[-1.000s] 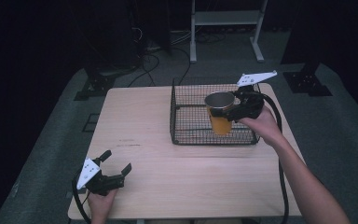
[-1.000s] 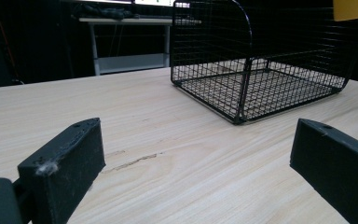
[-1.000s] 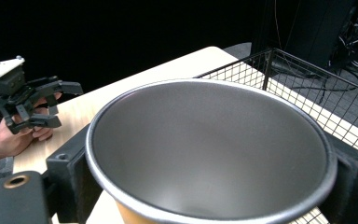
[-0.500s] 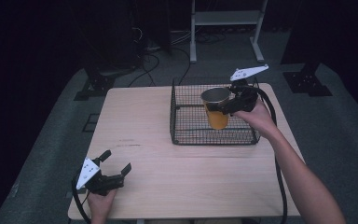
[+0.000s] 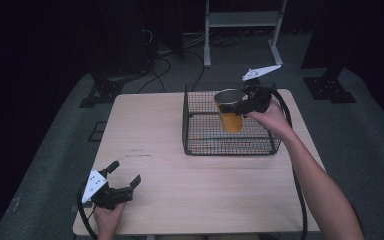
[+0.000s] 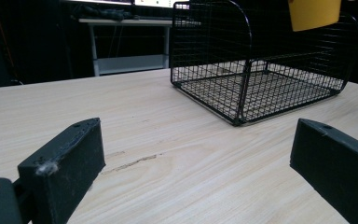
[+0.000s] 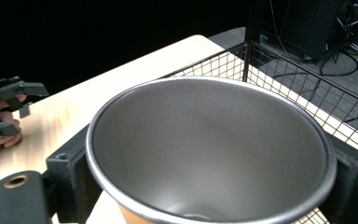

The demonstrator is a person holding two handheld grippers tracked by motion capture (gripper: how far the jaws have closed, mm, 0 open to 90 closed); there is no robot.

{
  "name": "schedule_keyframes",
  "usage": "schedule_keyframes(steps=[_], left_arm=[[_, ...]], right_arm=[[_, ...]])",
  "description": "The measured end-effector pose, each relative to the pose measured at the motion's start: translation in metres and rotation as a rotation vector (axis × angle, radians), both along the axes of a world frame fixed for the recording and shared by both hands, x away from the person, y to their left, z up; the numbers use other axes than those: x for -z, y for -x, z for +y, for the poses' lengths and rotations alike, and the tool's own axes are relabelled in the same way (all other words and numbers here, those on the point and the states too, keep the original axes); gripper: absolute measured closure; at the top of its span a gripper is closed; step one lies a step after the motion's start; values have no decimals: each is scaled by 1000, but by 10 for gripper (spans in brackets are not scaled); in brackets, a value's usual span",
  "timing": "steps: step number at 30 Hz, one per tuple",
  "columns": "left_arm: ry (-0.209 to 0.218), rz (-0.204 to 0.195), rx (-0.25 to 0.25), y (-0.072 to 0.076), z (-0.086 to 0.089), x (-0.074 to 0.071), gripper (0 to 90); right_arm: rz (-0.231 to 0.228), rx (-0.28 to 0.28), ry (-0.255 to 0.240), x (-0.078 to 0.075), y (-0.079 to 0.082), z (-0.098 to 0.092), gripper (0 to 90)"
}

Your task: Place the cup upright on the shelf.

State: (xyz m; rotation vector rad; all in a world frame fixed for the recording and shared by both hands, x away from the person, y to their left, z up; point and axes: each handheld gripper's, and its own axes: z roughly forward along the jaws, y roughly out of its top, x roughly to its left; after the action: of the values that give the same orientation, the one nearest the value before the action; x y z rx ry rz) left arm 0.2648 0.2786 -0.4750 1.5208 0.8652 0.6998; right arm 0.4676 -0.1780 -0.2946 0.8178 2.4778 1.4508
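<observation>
Dark room, grey carpet, pale wood-grain table [image 5: 190, 150] with rounded corners. We list: one cup [image 5: 229, 110], tapered, orange outside, brushed grey metal inside with a rolled rim, held upright above the floor of the basket [image 5: 200, 135], gripped at its rim between the black fingers of the right gripper [image 5: 240, 104]. Basket: black wire mesh, rectangular, rounded corners, on the table's far right part. Left gripper [image 5: 125, 175]: near left corner of the table, well apart from the basket, fingers spread wide, holding nothing.
</observation>
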Motion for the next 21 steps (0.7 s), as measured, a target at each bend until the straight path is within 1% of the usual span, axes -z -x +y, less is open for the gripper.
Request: schedule_keyframes(steps=[7,8,9,12,15,19,21], left_arm=[[0,0,2,0,0,0,23],[0,0,2,0,0,0,23],[-1,0,2,0,0,0,23],[-5,0,2,0,-1,0,23],[-5,0,1,0,-1,0,23],[-2,-1,1,0,0,0,23],[-3,0,1,0,0,0,23]], right_arm=[[6,6,-9,2,-9,1,112],[12,6,-9,4,-11,1,112],[24,13,5,10,-15,2,112],[26,21,19,15,-19,3,112],[36,23,13,20,-24,3,112],[53,34,1,31,-33,5,112],[57,37,4,36,-37,6,111]])
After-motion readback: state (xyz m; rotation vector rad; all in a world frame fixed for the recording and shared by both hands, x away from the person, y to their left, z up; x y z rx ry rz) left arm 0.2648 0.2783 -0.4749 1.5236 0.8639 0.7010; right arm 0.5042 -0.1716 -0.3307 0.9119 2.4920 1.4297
